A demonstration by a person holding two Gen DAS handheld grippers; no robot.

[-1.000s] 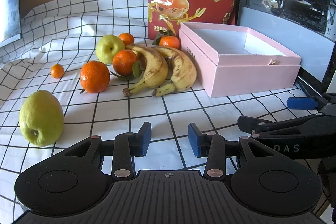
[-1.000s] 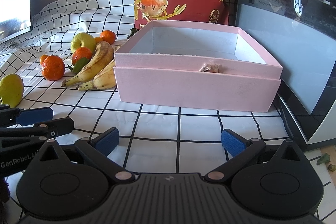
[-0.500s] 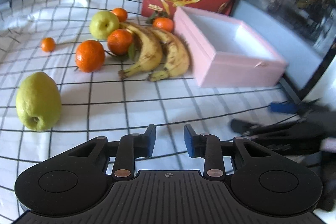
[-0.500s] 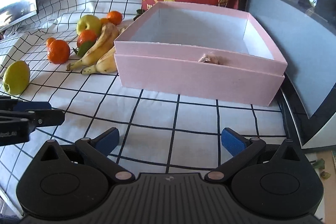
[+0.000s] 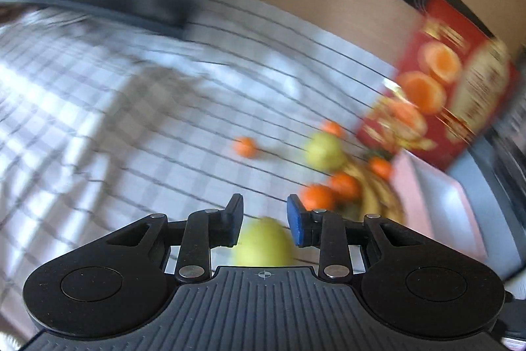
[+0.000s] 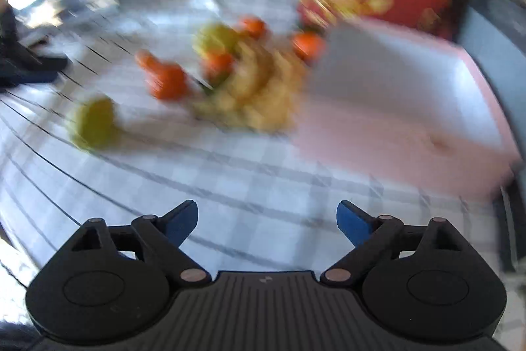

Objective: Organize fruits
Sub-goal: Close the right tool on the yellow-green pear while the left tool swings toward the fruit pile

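Both views are smeared by motion blur, so fine detail is lost.

From the left wrist camera, the left tongs (image 5: 264,217) sit at the bottom centre, their blue-padded jaws narrowly apart and closing. A green pear-shaped fruit (image 5: 263,245) shows in the gap between them. It lies on the cloth below the tongs, and the pads do not press on it. The table is covered by a white cloth with a black grid (image 5: 131,120). Toward 2 o'clock from the tongs lies a cluster of fruit: a round green apple (image 5: 323,152), several oranges (image 5: 317,196) and a bunch of bananas (image 5: 378,196), with one small orange (image 5: 245,147) apart toward 12 o'clock. Just beyond the bananas, at 3 o'clock, is an open pink box (image 5: 440,203), and behind it stands a red snack bag (image 5: 440,94).

From the right wrist camera, the right tongs (image 6: 267,219) are wide apart and closing, with nothing between them except bare cloth. The pink box is at 1 o'clock, its inside appearing empty. The bananas lie just beside its left wall at 12 o'clock, with oranges and the apple behind them. The pear-shaped fruit rests alone at 10 o'clock. A dark shape at the left edge is too blurred to name.
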